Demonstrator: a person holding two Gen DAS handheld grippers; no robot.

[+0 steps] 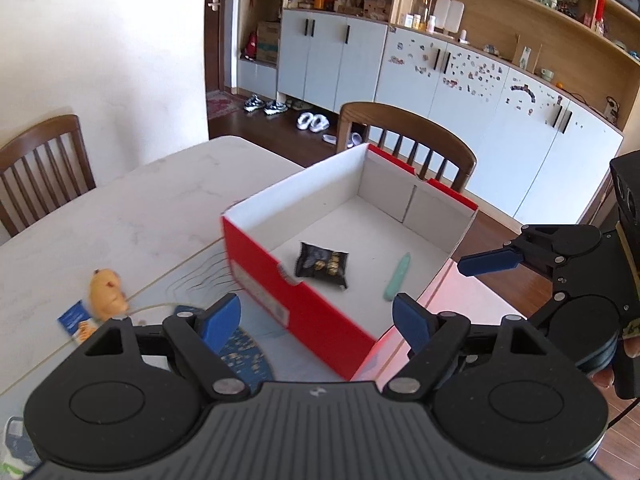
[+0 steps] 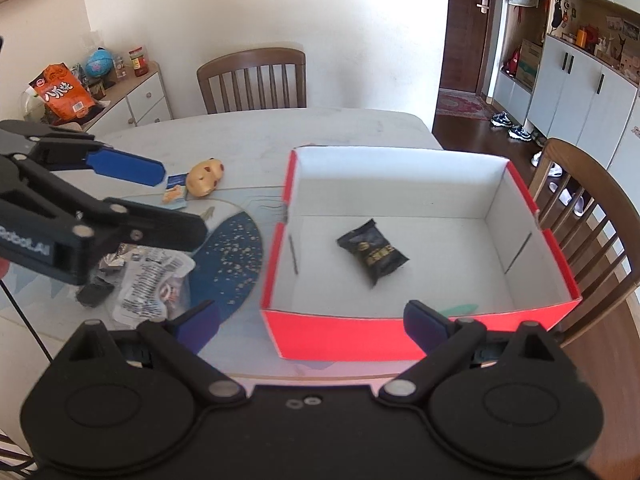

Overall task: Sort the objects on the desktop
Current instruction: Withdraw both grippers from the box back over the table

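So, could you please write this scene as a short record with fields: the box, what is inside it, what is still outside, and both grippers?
box: red box, white inside, on the table
inside: black snack packet; green pen-like item
outside: yellow toy, small blue card, clear wrappers
left gripper: open, empty
right gripper: open, empty

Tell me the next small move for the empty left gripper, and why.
Probably swing the left gripper, open and empty, toward the yellow toy beside the red box. The box holds only a black packet and a green stick; the toy lies outside.
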